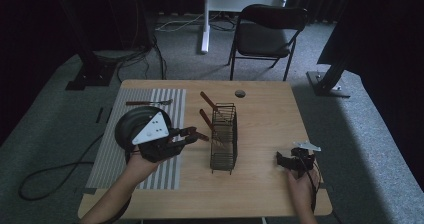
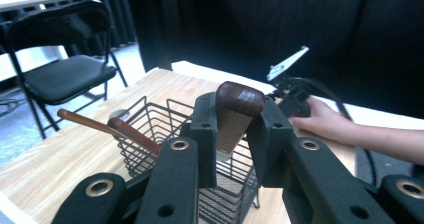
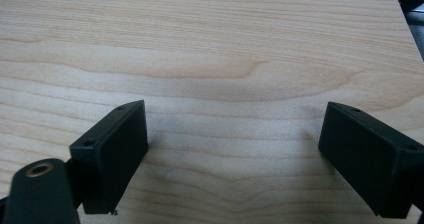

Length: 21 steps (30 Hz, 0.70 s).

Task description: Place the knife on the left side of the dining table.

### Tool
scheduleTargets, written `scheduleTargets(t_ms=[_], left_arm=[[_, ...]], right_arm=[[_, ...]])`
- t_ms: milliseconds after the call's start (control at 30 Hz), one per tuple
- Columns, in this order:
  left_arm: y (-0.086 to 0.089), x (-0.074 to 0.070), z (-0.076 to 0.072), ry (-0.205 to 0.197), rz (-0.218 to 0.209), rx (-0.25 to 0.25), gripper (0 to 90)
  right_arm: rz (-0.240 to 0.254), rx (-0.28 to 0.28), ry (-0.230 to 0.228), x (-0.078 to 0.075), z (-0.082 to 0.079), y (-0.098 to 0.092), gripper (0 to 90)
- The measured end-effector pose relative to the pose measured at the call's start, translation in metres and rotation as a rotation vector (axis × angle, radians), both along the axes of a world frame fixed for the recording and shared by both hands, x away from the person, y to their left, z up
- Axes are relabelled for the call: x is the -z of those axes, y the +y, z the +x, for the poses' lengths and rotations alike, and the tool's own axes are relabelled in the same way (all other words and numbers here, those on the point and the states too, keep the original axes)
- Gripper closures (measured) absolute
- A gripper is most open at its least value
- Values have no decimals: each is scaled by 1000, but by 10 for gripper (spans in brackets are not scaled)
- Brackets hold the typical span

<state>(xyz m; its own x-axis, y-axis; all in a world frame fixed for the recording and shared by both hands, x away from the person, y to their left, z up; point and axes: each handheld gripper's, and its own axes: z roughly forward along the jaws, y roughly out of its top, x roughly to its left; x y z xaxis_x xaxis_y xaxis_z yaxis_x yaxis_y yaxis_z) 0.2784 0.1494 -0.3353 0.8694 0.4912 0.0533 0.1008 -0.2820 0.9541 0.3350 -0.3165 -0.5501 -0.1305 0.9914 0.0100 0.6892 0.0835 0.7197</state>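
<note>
Along the table's (image 1: pixel 270 109) left edge lies a striped mat (image 1: pixel 165 176) with a dark plate (image 1: pixel 131 124) on it and a utensil (image 1: pixel 148 103) near the far left corner. Over the mat's right edge, the left gripper (image 1: pixel 192 134) is clamped on a brown wooden handle (image 2: pixel 239 100); the handle's long axis runs roughly level, its butt end pointing right toward the wire basket (image 1: pixel 223 139). Mid-table, that basket stands upright with two more brown handles (image 1: pixel 206 109) leaning out toward the far left. Bare wood stretches from the basket to the right edge. Near the near right corner, the right gripper (image 1: pixel 281 159) rests low, jaws apart over bare tabletop.
</note>
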Motion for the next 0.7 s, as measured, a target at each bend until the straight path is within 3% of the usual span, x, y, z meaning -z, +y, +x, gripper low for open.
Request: scheduleTargets(t_ms=[333, 533, 700], left_arm=[[41, -17, -9, -34, -26, -52, 755], [67, -14, -14, -34, -18, -101, 755], [83, -5, -14, -2, -22, -125, 754]], right_arm=[[0, 0, 0, 0, 0, 0, 113], [0, 0, 0, 0, 0, 0, 113], [0, 0, 0, 0, 0, 0, 113]])
